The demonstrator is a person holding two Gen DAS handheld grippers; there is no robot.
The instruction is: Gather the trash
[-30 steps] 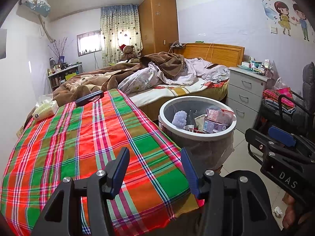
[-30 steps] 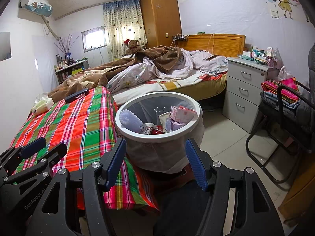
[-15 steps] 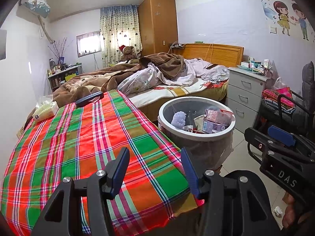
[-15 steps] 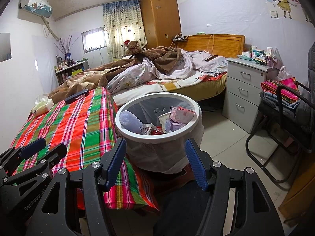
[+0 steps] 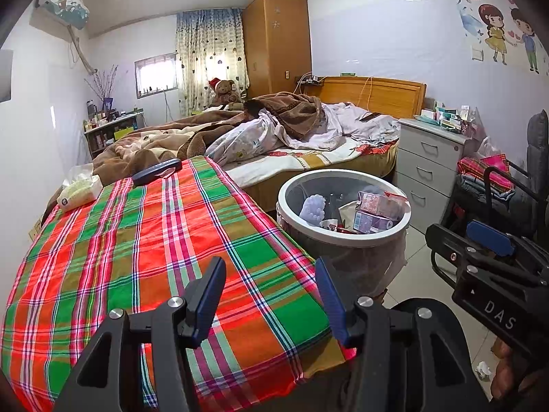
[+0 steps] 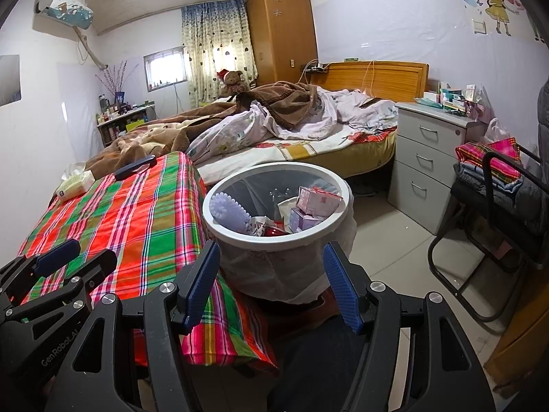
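Note:
A round white-rimmed trash bin (image 5: 343, 237) (image 6: 274, 240) with a bag liner stands on the floor beside the plaid-covered table (image 5: 137, 240) (image 6: 137, 213). It holds pink and purple boxes (image 5: 374, 202) (image 6: 317, 199), a pale purple bumpy item (image 5: 312, 206) (image 6: 228, 207) and other scraps. My left gripper (image 5: 269, 288) is open and empty over the table's near right corner. My right gripper (image 6: 271, 278) is open and empty just in front of the bin. A crumpled white scrap (image 5: 483, 369) lies on the floor at lower right.
A tissue pack (image 5: 79, 190) and a dark blue case (image 5: 156, 171) lie at the table's far end. An unmade bed (image 5: 308, 137), a grey drawer unit (image 6: 425, 158) and a black chair with folded cloth (image 6: 497, 185) surround the tiled floor.
The left wrist view has shifted very slightly; the bin sits a touch lower and nearer. Both grippers stay open and empty.

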